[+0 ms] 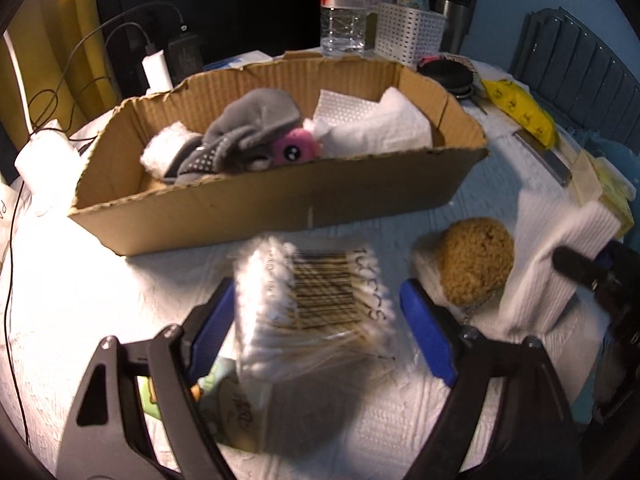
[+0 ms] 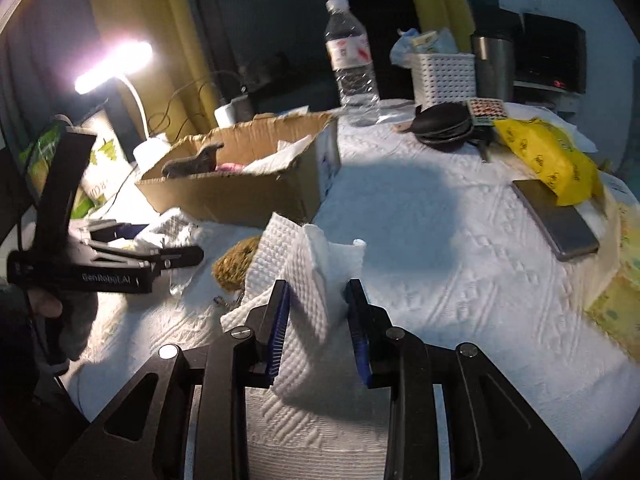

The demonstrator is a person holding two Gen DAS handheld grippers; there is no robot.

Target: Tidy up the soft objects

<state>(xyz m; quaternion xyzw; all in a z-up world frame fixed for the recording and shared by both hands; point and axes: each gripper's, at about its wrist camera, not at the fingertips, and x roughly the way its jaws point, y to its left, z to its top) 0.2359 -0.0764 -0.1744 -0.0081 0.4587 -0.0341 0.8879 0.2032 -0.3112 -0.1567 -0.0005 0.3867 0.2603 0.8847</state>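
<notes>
We take the cardboard box as our landmark. In front of it, our left gripper stands with its jaws wide apart around a clear pack of cotton swabs; the blue pads flank the pack, and we cannot tell whether either one touches it. Under the pack lies a green printed packet. Inside the box we see a grey glove, a pink plush toy and folded white paper towels. To the right of the swabs, still in front of the box, a brown sponge sits on the towel-covered table, just beside the folded paper towel that our right gripper holds. Its jaws are clamped on that towel, one blue pad on each side, and the towel stands up between them. Behind the box stand a water bottle and a white perforated basket. To the box's right lie a yellow bag and a phone. Both grippers point downward at the table; in the right wrist view the left gripper appears side-on, left of the sponge.
</notes>
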